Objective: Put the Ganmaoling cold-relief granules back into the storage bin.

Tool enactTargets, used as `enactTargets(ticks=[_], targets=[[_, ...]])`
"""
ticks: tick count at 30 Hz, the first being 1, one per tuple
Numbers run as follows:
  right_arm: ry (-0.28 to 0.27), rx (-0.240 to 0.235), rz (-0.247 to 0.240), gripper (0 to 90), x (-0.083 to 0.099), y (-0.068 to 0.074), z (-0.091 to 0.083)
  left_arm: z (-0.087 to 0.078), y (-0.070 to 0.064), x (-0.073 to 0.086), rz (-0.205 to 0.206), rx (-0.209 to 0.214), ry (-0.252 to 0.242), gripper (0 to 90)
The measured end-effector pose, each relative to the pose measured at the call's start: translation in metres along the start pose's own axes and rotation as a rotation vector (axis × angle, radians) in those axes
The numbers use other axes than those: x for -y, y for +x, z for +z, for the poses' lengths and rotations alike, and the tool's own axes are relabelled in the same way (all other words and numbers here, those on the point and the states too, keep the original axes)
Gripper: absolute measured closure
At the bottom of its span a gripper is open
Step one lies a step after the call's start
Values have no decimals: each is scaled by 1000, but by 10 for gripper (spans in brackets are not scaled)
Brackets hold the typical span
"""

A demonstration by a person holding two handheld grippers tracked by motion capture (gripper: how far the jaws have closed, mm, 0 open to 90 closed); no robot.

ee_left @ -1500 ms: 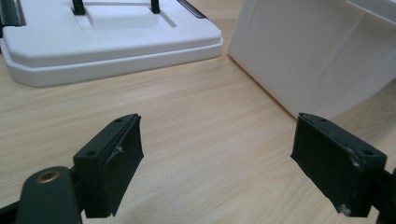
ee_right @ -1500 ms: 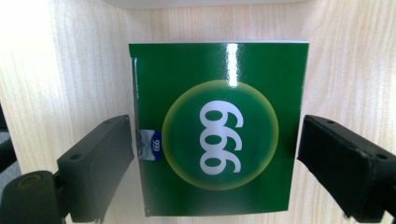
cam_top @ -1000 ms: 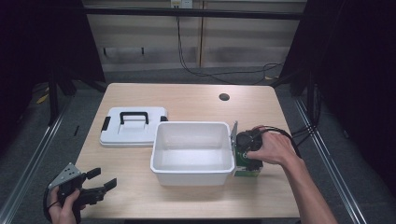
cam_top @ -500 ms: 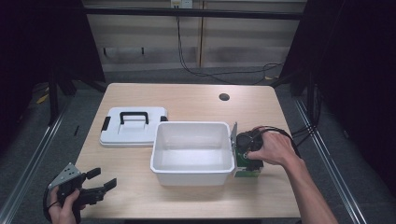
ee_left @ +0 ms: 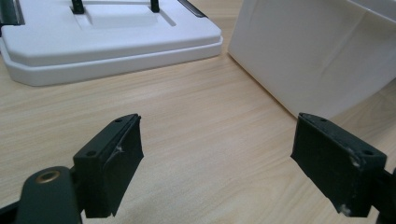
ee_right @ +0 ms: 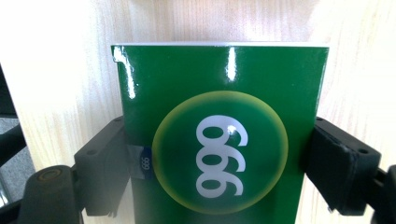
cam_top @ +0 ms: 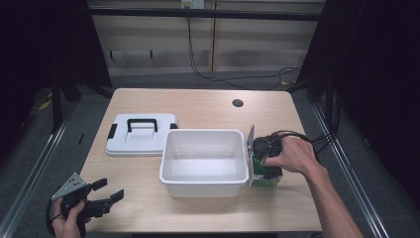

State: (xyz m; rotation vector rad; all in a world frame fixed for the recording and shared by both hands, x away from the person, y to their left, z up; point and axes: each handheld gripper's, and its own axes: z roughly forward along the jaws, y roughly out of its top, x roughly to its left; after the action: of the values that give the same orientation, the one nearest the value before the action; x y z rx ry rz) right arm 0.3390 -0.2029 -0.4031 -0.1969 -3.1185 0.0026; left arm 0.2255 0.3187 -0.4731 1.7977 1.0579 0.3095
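Green box (ee_right: 219, 140) | glossy, rectangular | clamped by right tongs (ee_right: 219, 172)

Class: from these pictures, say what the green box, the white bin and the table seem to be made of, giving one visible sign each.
Green box: probably glossy printed card; bright highlights, crisp edges.
Bin: likely satin moulded plastic; smooth thin walls, rounded rim.
Table: pale wood or wood-look laminate; matte grain lines.

"999" on green box (ee_right: 219, 140)

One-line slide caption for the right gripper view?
Right gripper shut on the green 999 box over the wooden table.
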Motion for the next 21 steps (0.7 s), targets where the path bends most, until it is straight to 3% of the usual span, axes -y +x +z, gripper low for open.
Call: enactTargets(ticks=[17,21], targets=[[-3,33,24,162,5,4,-29,0,0,0,-2,2,-1,158],[4,19,25,163,5,4,-33,0,0,0,-2,2,1,158]])
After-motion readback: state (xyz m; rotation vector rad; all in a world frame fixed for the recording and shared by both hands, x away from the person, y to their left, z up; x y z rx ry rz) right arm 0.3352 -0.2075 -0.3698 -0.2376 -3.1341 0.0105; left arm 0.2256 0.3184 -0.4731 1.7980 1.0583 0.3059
